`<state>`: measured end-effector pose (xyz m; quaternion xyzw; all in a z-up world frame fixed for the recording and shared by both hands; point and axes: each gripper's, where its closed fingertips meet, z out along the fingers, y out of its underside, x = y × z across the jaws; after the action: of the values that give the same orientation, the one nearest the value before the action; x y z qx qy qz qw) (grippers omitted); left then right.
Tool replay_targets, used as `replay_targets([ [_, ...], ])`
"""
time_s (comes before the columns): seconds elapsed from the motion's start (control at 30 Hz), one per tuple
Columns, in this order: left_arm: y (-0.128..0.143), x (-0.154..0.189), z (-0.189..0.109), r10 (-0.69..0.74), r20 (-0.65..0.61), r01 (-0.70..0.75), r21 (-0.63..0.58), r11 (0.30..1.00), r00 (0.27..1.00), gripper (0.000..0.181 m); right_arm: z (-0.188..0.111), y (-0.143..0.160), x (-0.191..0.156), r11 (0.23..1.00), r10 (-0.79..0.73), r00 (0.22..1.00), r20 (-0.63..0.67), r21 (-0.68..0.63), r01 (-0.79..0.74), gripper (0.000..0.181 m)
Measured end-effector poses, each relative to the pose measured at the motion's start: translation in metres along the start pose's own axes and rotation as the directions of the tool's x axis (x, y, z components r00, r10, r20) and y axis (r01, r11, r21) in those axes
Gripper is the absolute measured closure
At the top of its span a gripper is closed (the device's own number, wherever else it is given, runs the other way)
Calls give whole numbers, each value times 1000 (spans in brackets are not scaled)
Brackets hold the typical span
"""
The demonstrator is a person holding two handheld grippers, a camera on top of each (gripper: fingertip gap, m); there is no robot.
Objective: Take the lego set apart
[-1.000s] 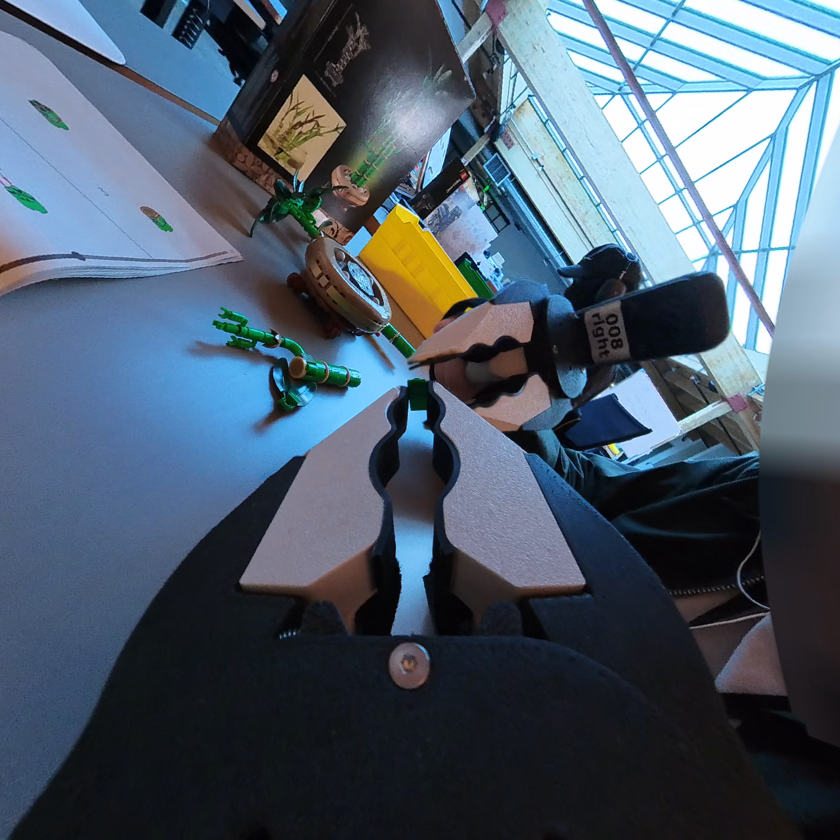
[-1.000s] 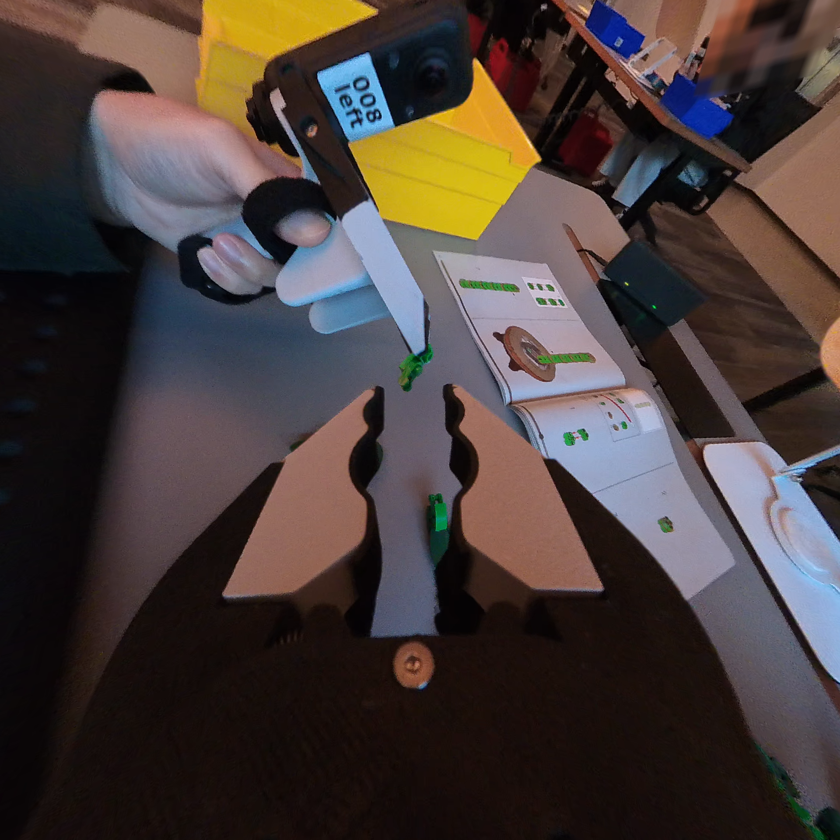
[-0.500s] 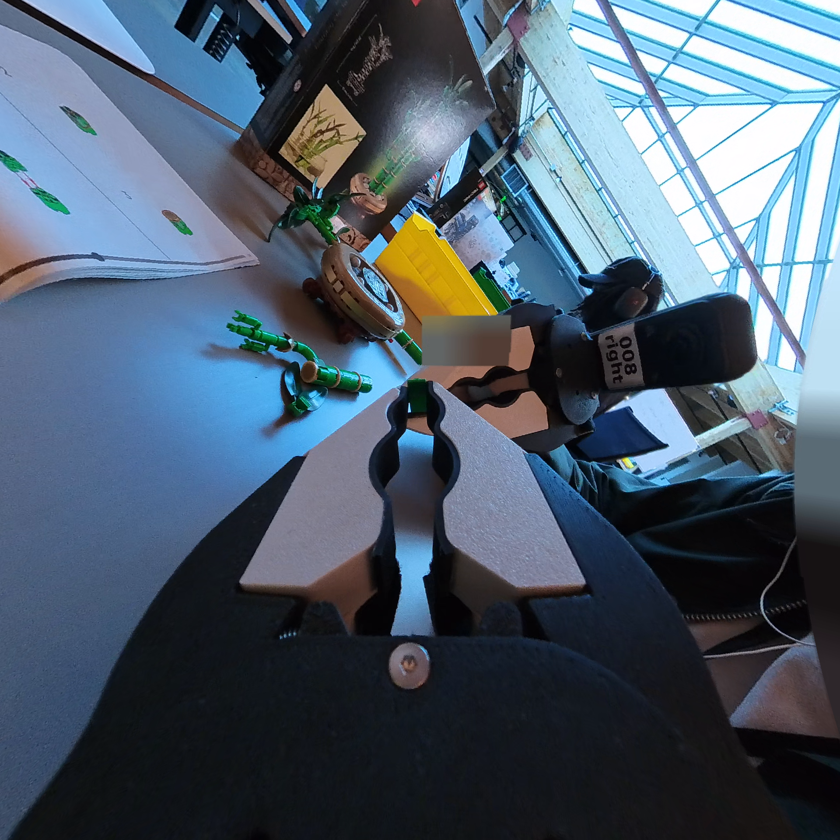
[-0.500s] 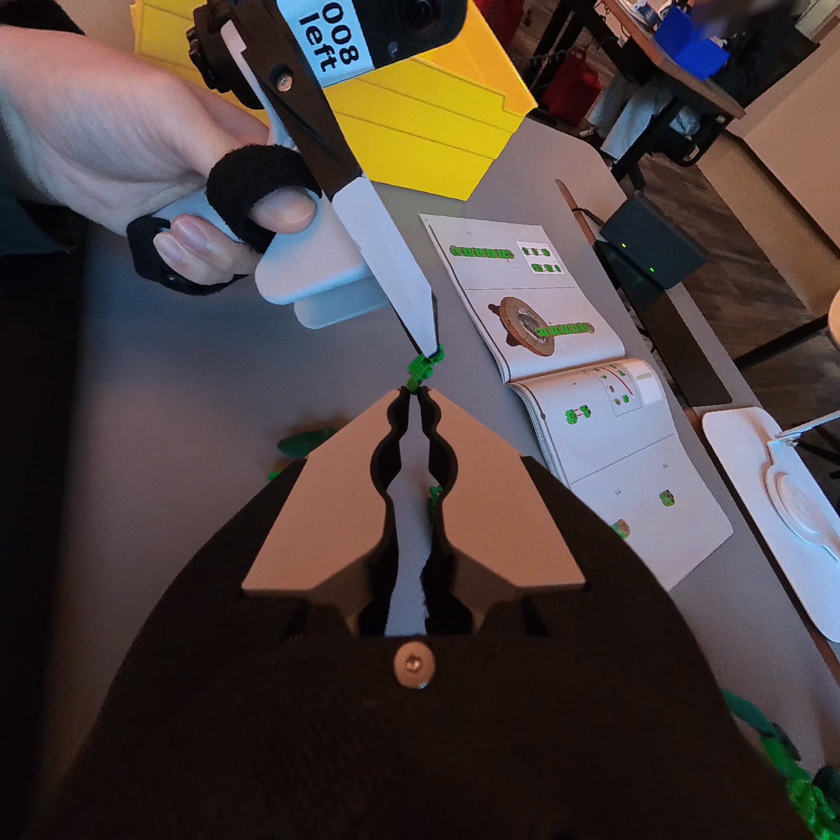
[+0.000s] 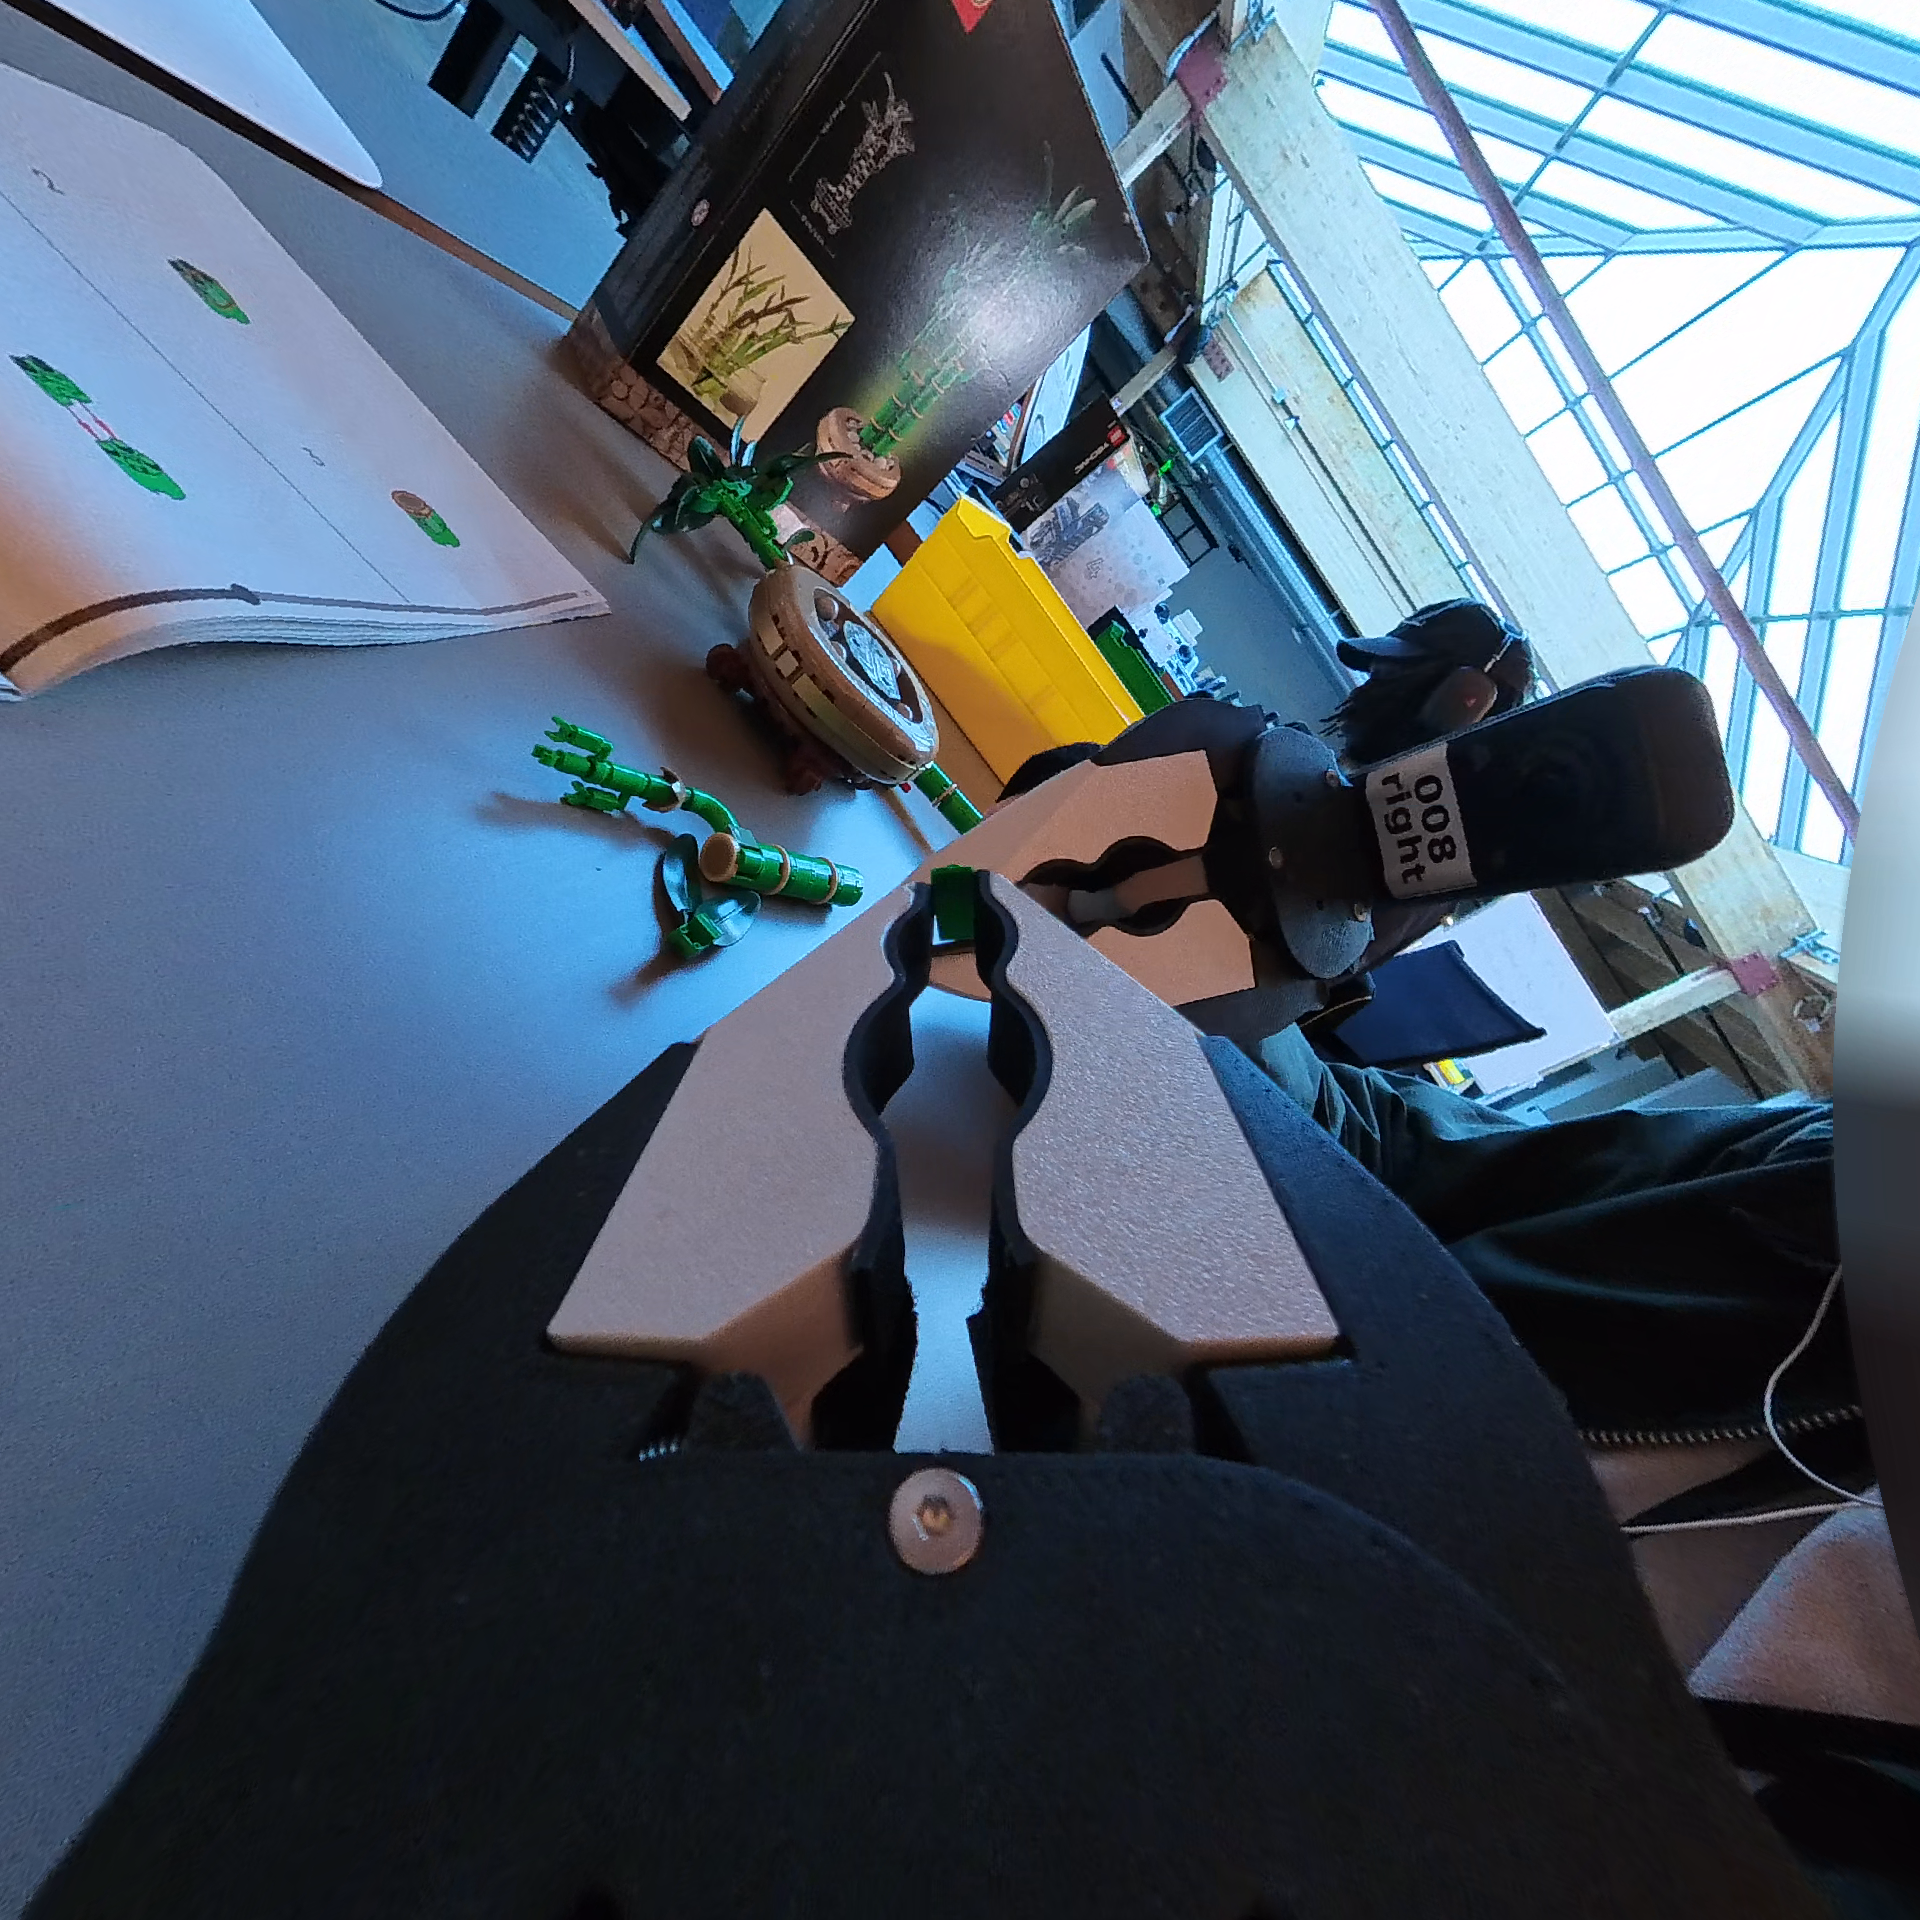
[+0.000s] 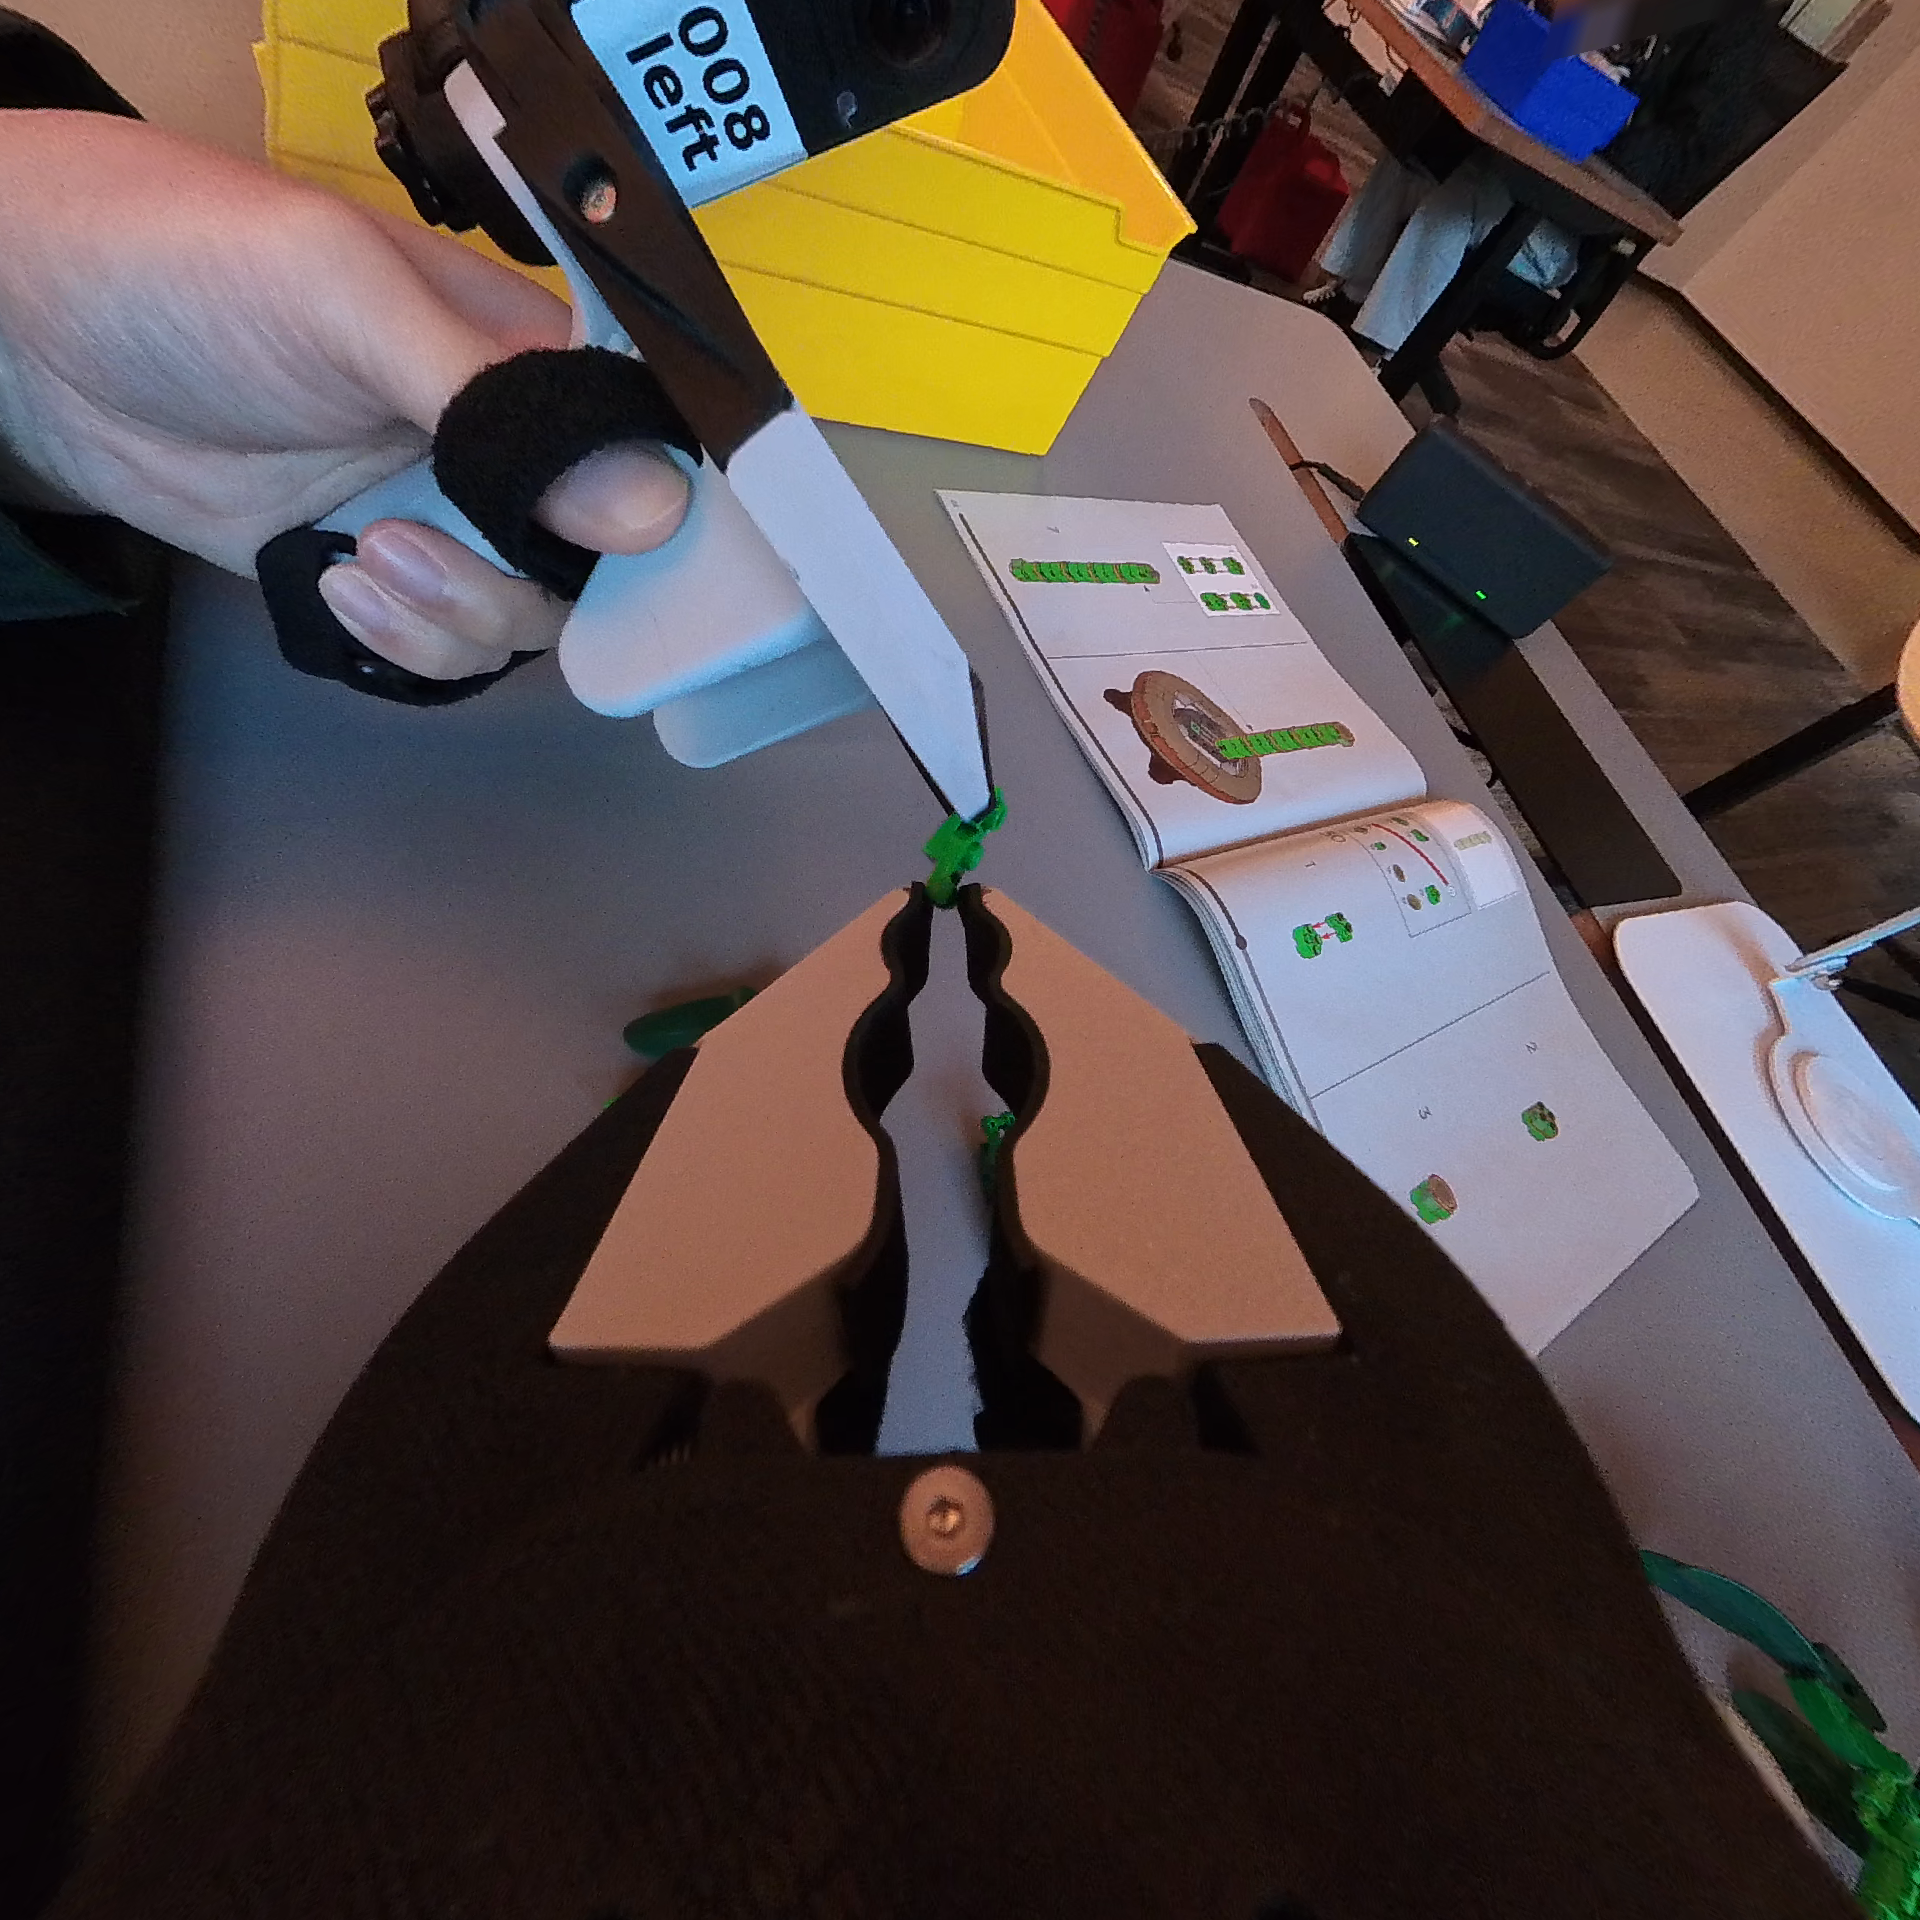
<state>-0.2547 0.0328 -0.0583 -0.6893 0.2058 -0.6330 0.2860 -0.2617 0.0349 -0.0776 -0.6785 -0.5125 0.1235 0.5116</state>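
Note:
A small green lego stem piece (image 6: 958, 844) hangs in the air between my two grippers. My left gripper (image 5: 954, 883) is shut on its upper end; the piece shows at the tips in the left wrist view (image 5: 954, 909). My right gripper (image 6: 943, 896) is shut on its lower end. In the right wrist view the left gripper (image 6: 971, 805) comes down from the upper left, held by a hand (image 6: 260, 364). A round brown lego base (image 5: 842, 686) with a green stalk lies on the grey table (image 5: 260, 1039). Loose bamboo stalk pieces (image 5: 727, 852) lie in front of it.
An open instruction booklet (image 6: 1299, 831) lies to the right, also showing in the left wrist view (image 5: 208, 468). A yellow bin (image 6: 914, 260) stands behind, with the dark set box (image 5: 862, 260) beside it. A white tray (image 6: 1766, 1091), a black device (image 6: 1475, 540) and green leaves (image 6: 1849, 1745) lie at the right. My left and right fingertips are right by each other.
My right gripper has gone from open to shut and moved up to the green piece held by my left gripper. Both now hold it. The left gripper stayed shut.

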Motion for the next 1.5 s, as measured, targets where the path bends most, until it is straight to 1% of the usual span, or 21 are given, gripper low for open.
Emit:
replay_targets([
  [0.13,-1,0,0,-4,-5,4,4,1000,1000,176,-1,-3,0,999,42,999,11,23,-42,177],
  [0.23,0,-1,0,6,6,-6,0,1000,1000,176,-1,-2,0,999,31,999,6,9,-31,178],
  [0.33,-3,2,0,10,-10,-10,25,1000,1000,175,-4,-5,3,1000,26,1000,-15,16,-26,180],
  [0.37,-5,3,0,11,-14,-11,35,999,1000,174,-6,-7,4,999,31,999,-24,23,-30,179],
  [0.43,-8,-1,-1,15,13,-16,48,999,1000,158,-9,-8,11,998,49,997,-53,38,-47,179],
  [0.53,-8,3,-1,42,5,-42,44,998,999,160,-11,-9,14,996,72,996,-58,48,-70,179],
  [0.67,-2,6,6,47,-11,-46,19,999,999,159,-10,-9,13,999,41,997,-72,34,-39,179],
  [0.83,-2,5,7,56,-2,-56,22,998,998,170,-9,-9,12,1000,19,997,-76,25,-17,179],
  [0.97,0,2,8,75,22,-75,10,997,997,170,-7,-6,10,1000,-4,997,-76,7,5,179],
  [1.07,-1,3,8,74,16,-75,12,997,997,170,-7,-7,9,1000,-16,997,-77,8,17,179],
  [1.13,0,4,8,93,18,-93,5,996,996,174,-7,-6,9,1000,-8,998,-70,6,9,179],
  [1.23,1,5,7,118,22,-118,-8,993,993,174,-8,-7,8,1000,16,999,-52,13,-15,179],
  [1.5,2,9,5,113,8,-113,-30,993,994,175,-10,-9,7,999,28,999,-29,25,-27,179],
])
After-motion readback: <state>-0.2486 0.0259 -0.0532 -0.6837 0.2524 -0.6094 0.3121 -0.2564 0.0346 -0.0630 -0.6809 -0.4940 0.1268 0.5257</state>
